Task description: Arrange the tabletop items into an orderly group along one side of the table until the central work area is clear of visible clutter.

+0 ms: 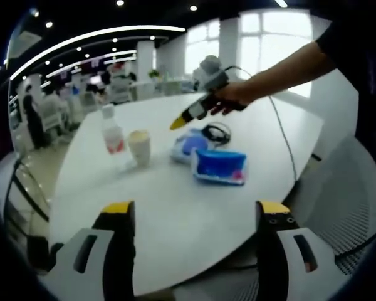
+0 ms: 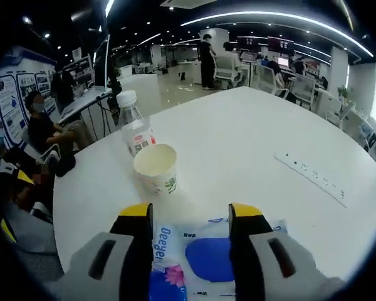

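On the white round table (image 1: 175, 213) we see a plastic bottle (image 1: 112, 130) with a paper cup (image 1: 139, 147) just beside it, then two blue tissue packs (image 1: 220, 167) side by side. Our left gripper (image 1: 194, 216) hangs back at the table edge, jaws wide apart and empty. From the left gripper view the right gripper (image 1: 177, 123) reaches over the far pack (image 1: 189, 145). The right gripper view shows its jaws parted above that pack, holding nothing, and a white power strip (image 2: 311, 177) well apart.
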Action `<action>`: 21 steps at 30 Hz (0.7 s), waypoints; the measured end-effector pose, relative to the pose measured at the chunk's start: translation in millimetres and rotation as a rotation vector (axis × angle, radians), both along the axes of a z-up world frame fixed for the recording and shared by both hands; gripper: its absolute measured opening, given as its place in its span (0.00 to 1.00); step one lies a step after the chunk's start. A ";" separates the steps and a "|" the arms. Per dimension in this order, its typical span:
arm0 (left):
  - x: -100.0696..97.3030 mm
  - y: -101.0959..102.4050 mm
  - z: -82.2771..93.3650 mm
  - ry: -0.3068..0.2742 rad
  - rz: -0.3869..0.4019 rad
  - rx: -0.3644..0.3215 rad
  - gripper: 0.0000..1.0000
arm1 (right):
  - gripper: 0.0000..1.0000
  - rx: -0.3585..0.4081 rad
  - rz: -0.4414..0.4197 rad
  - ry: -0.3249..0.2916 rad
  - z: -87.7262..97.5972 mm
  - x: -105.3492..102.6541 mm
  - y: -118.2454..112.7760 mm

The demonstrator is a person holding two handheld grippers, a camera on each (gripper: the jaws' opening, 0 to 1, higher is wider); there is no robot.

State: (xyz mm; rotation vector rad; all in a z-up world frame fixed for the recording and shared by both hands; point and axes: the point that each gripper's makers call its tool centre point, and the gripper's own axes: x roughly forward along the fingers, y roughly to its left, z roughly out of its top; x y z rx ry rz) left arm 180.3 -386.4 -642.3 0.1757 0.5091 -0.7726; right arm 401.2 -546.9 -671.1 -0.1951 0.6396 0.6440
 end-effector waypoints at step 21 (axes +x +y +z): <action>-2.2 -5.8 -0.9 0.006 -0.020 -0.014 0.78 | 0.64 0.089 -0.135 -0.083 3.0 -74.4 -58.4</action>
